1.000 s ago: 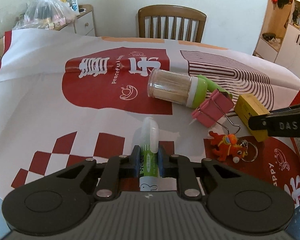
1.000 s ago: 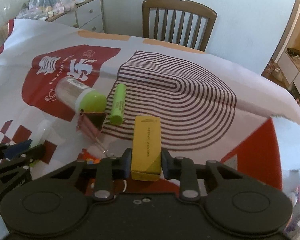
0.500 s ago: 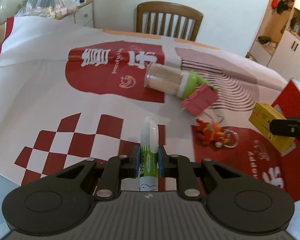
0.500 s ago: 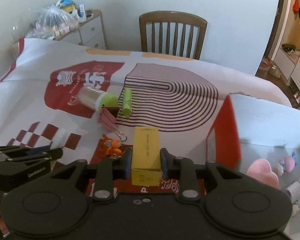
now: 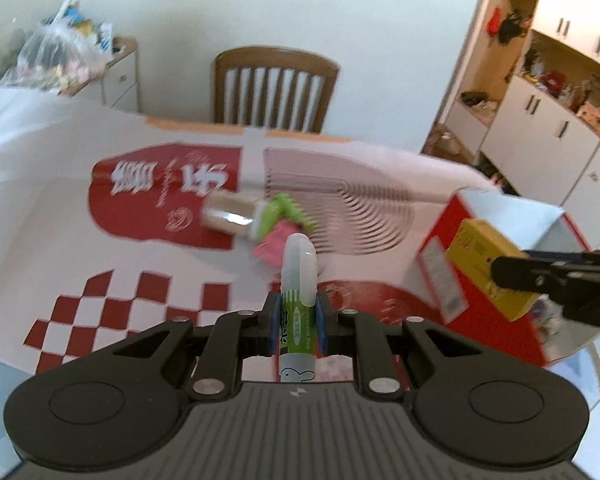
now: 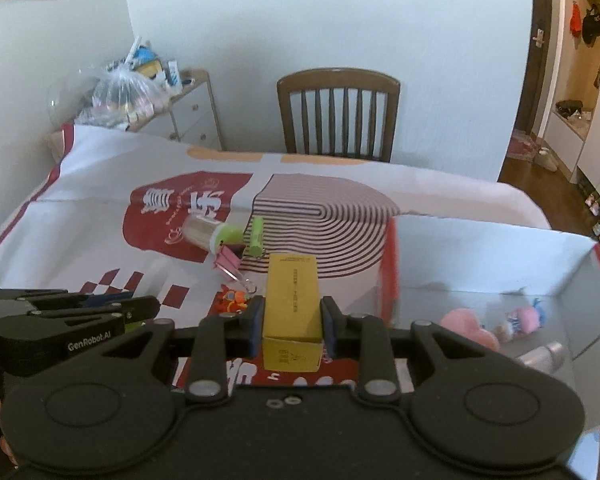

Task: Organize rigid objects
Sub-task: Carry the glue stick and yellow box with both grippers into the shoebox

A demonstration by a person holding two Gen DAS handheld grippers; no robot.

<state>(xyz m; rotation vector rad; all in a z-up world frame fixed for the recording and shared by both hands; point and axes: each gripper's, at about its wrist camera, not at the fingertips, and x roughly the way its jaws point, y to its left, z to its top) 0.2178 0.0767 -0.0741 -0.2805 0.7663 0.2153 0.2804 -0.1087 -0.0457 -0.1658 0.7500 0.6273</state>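
- Since a second ago, both tools have lifted away from the table (image 6: 100, 216).
- Left tool (image 5: 296, 318) clamps a green glue stick with translucent cap (image 5: 298, 280), long axis pointing up-frame.
- Right tool (image 6: 292, 322) grips a yellow rectangular box (image 6: 293, 300), lengthwise up-frame, beside the open red-and-white cardboard box (image 6: 480, 256) at right.

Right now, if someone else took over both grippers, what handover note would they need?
Left gripper: shut on the green glue stick, held above the table.
Right gripper: shut on the yellow box, held beside the open red-and-white carton.
Already in the carton: pink plush, small doll, silver tube.
Still on the tablecloth: toothpick jar, green battery, pink binder clip, orange keychain toy.
Left: drop both held items in the carton, then collect the rest.
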